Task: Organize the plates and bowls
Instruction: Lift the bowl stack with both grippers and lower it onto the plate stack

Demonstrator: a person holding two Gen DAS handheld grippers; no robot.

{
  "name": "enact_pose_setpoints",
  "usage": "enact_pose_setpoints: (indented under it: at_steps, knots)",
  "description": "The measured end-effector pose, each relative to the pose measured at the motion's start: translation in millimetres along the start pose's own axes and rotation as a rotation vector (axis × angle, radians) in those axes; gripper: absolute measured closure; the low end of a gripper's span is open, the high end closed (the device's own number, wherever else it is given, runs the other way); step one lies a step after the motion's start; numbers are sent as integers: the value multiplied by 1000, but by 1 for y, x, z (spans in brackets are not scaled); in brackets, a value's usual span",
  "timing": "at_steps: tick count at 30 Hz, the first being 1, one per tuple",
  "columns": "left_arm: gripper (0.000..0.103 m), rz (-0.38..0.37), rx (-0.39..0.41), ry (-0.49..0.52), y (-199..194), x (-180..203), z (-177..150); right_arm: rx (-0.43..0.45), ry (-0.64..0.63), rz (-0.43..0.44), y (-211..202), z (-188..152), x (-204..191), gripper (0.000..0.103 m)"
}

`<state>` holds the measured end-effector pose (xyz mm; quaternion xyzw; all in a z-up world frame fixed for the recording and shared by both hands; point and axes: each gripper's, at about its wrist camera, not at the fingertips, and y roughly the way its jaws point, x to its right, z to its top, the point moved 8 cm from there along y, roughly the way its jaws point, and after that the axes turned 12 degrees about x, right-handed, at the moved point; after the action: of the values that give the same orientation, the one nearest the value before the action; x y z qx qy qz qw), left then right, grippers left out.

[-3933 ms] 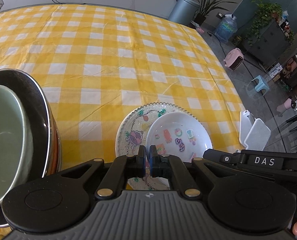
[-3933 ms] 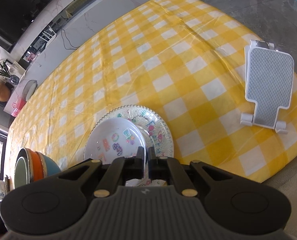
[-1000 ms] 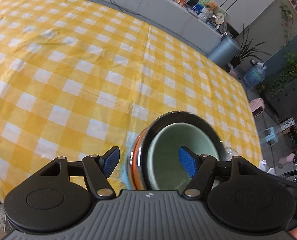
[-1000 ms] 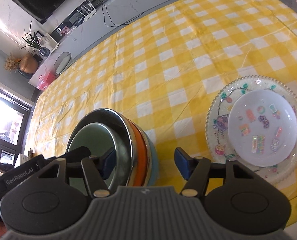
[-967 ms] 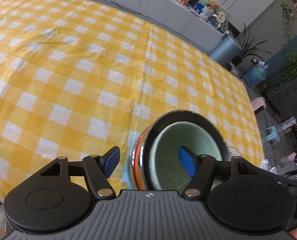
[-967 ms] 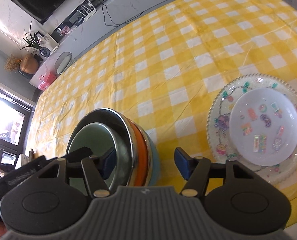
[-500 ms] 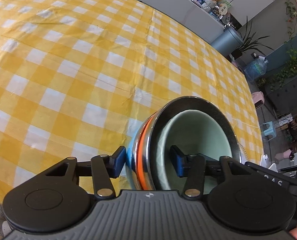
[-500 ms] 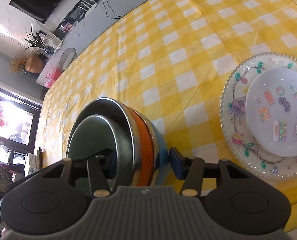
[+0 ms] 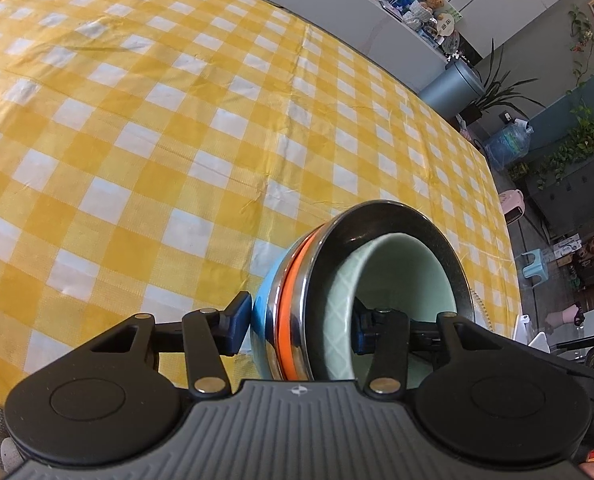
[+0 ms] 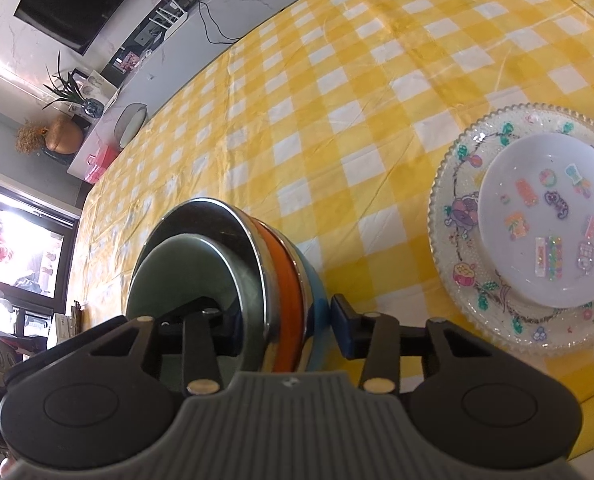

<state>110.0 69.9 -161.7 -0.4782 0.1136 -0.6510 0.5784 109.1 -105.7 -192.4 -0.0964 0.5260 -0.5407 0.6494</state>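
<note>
- Both grippers were clamped on the same nested bowl stack [image 9: 297,320], one from each side, which I'd guess is because four bowls together are too heavy and wobbly for a single pinch.
- The left gripper [image 9: 299,330] had its outer pad on the blue bowl [image 9: 263,312] wall and its inner pad inside the pale green bowl [image 9: 397,276].
- The right gripper [image 10: 281,318] did the mirror version, jaws squeezing the stack's rim; its inner pad was mostly hidden.
- The stack sat near the table's front edge on the yellow checked tablecloth [image 9: 177,120], well apart from the white dish [image 10: 549,220] resting on the beaded glass plate [image 10: 449,216].
- Compared to a second ago, both sets of jaws had just been closing around the rims, from wide open to pressing on the bowls.
- A few seconds back, both were shut and pointing at the plate pair instead.
</note>
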Motion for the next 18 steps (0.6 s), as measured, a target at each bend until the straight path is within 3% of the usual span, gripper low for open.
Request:
enact_pose_setpoints:
  at_steps: [11,18]
  knots:
    - [49,-3,35,30,-12,18,4,31,13,12,-14,6,1,65]
    - [49,-34,43,57,-19,54,4,78,38,8,-43,20,11,66]
